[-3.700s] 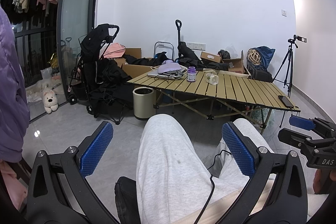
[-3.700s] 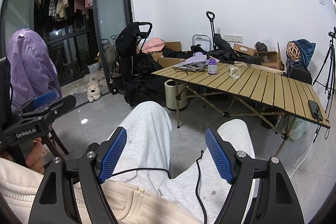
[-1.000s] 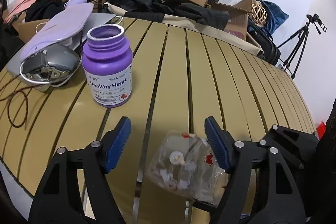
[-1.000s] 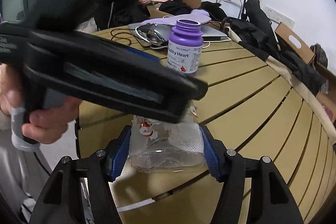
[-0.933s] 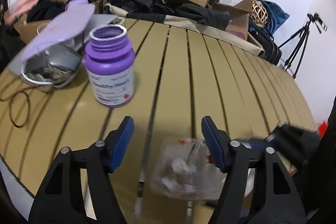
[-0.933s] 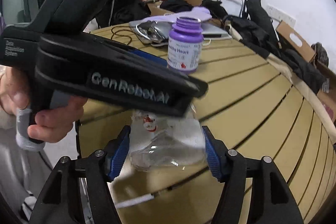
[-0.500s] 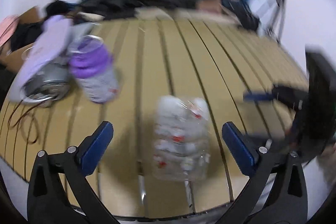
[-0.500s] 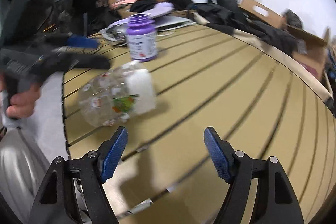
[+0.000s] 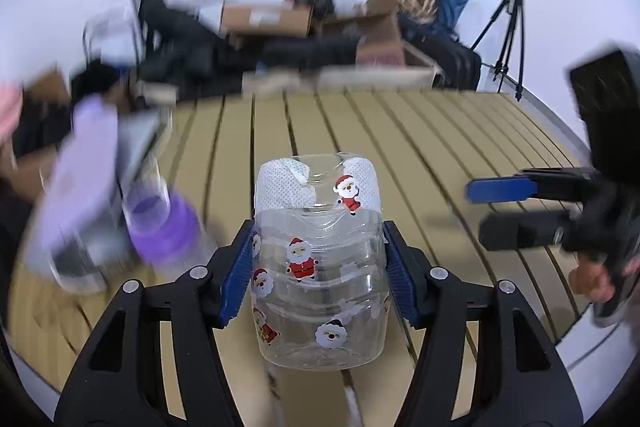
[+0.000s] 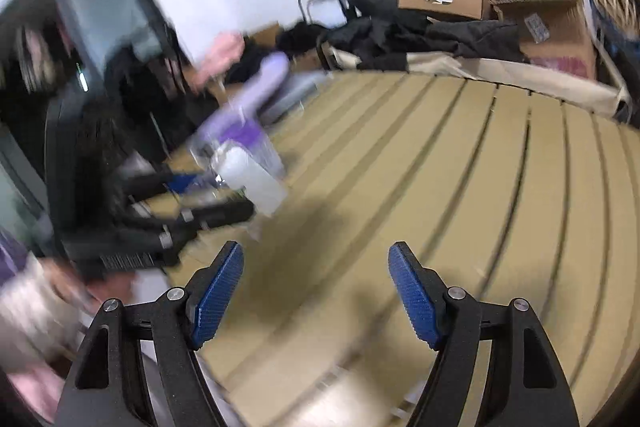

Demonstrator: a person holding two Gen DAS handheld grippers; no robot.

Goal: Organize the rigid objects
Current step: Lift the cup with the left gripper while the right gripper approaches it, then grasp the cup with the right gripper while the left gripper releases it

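My left gripper [image 9: 318, 271] is shut on a clear plastic jar [image 9: 320, 267] with Santa stickers and a white lid end, held over the slatted wooden table [image 9: 420, 131]. A purple supplement bottle [image 9: 164, 227] stands blurred just left of the jar. In the right wrist view my right gripper [image 10: 316, 291] is open and empty above the table [image 10: 460, 167]; it sees the jar [image 10: 252, 183] in the left gripper [image 10: 188, 211] at the left, with the purple bottle [image 10: 244, 135] behind. The right gripper [image 9: 532, 203] also shows in the left wrist view, at the right.
A grey laptop and lilac case [image 9: 84, 163] lie at the table's left end. Cardboard boxes [image 10: 540, 23] and dark clothes [image 10: 400, 31] are piled behind the table. A tripod [image 9: 512, 23] stands at the back right. A black stroller [image 10: 132, 99] is at the left.
My right gripper let go of the jar and drew back to the right. My left gripper closed on the jar, which lay loose on the table half a second ago.
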